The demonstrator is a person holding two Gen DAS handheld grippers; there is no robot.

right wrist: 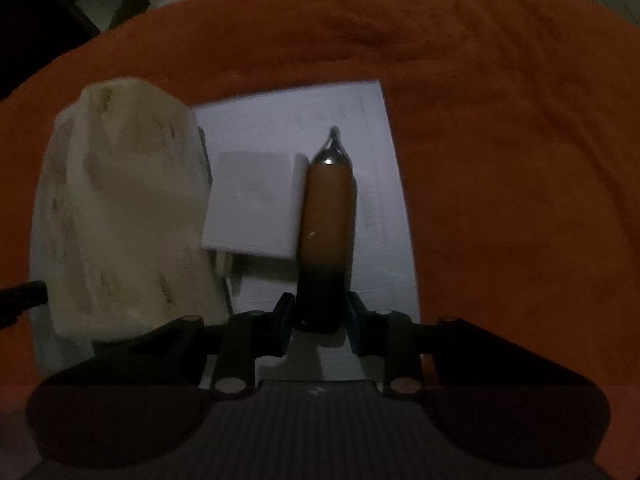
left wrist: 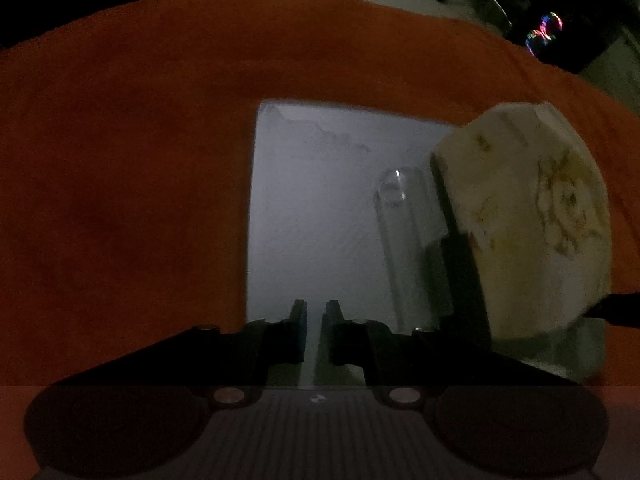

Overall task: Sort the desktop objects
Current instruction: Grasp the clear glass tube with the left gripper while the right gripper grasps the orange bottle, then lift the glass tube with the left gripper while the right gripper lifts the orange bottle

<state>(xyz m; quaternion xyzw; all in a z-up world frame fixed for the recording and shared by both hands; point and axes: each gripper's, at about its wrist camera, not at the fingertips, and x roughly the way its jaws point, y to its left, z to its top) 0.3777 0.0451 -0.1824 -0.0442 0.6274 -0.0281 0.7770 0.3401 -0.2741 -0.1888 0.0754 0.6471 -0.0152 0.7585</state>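
Your right gripper [right wrist: 320, 314] clamped the brown pen [right wrist: 326, 216] above the white tray [right wrist: 384, 184]; your left gripper [left wrist: 316, 320] hovered nearly closed, empty, beside the cream pouch [left wrist: 524, 216].

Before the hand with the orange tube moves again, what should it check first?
1. Right gripper shut on the orange tube: ok, both fingers press its dark base.
2. Tube pointing straight ahead, silver tip forward: ok.
3. Space on the white tray to its right: ok, bare surface there.
4. Clear of the small white box: not ok, the box appears right against the tube's left side.
5. Left gripper out of the way: ok, nearly shut on nothing, over the tray.
6. Cream tissue pack settled flat: cannot tell.
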